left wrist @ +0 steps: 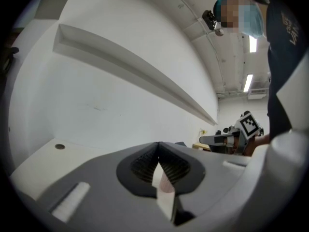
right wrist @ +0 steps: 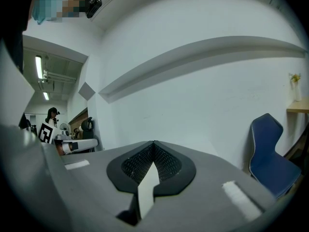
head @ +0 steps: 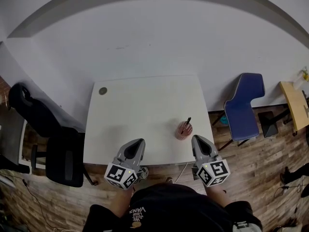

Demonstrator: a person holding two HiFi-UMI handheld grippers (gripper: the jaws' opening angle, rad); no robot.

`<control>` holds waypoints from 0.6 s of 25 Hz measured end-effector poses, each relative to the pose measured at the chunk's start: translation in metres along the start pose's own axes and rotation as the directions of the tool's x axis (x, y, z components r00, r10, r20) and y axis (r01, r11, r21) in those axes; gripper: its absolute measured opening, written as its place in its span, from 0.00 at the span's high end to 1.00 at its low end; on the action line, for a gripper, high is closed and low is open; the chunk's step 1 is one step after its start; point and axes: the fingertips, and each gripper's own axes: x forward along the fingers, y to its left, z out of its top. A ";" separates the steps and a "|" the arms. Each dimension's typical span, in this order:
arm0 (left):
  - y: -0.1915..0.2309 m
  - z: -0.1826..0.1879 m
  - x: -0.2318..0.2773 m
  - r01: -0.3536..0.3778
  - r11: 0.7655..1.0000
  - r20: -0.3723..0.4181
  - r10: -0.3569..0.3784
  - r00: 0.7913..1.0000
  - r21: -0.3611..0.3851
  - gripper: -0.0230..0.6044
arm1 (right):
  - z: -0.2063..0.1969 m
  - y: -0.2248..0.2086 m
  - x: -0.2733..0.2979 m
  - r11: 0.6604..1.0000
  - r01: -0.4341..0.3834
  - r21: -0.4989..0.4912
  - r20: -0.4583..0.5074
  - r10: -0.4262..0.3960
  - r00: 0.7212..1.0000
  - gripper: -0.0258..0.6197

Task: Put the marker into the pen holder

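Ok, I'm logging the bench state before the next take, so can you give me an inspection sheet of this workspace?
Surface: white table, with a round grommet near its far left corner.
Job's things: marker stands tilted in the pen holder, at the table's front right.
Clutter: nothing seen.
Grippers: left gripper and right gripper both have jaws together, nothing between them.
Cables: what looks like a thin light cable below the table's near edge.
Surroundings: black office chair at left, blue chair at right, white wall behind.
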 end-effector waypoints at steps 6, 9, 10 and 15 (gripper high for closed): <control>-0.011 0.001 -0.002 -0.022 1.000 0.020 0.022 1.000 0.006 0.88 | -0.005 -0.004 -0.008 1.000 -0.021 0.010 -0.012 0.021 1.000 0.96; -0.015 0.000 -0.001 -0.029 1.000 0.023 0.029 0.999 0.009 0.88 | -0.007 -0.008 -0.011 1.000 -0.026 0.012 -0.017 0.027 1.000 0.96; -0.016 0.000 -0.001 -0.034 0.999 0.023 0.033 0.999 0.011 0.88 | -0.007 -0.010 -0.012 1.000 -0.027 0.013 -0.017 0.028 0.999 0.96; -0.022 -0.003 0.000 -0.049 0.999 0.020 0.049 0.999 0.013 0.88 | -0.007 -0.016 -0.016 0.999 -0.032 0.011 -0.016 0.032 0.999 0.96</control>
